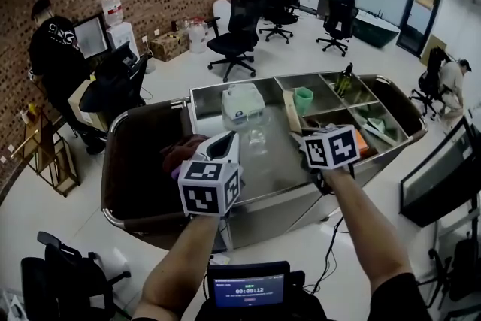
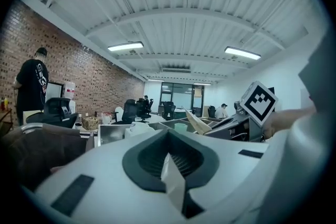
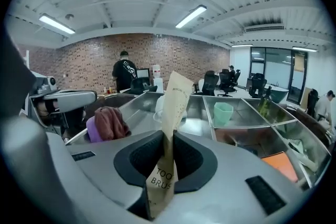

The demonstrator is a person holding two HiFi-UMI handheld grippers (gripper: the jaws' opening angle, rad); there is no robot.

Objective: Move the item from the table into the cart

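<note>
My right gripper (image 3: 169, 145) is shut on a flat tan toothbrush packet (image 3: 176, 96) that stands upright between its jaws. In the head view this packet (image 1: 291, 111) sticks out ahead of the right gripper (image 1: 314, 137), over the steel counter (image 1: 282, 173) beside its divided compartments. My left gripper (image 1: 223, 146) hovers over the counter's left part with its jaws together (image 2: 170, 159) and no item visibly held. A brown cloth on a purple thing (image 1: 180, 154) lies just left of it.
Compartments hold a green cup (image 1: 303, 99), a dark bottle (image 1: 346, 79) and an orange item (image 1: 362, 143). A white container (image 1: 242, 103) and a clear cup (image 1: 257, 137) stand on the counter. A dark bin (image 1: 139, 162) adjoins the left. A person (image 1: 52, 49) stands far left; office chairs (image 1: 234, 37) behind.
</note>
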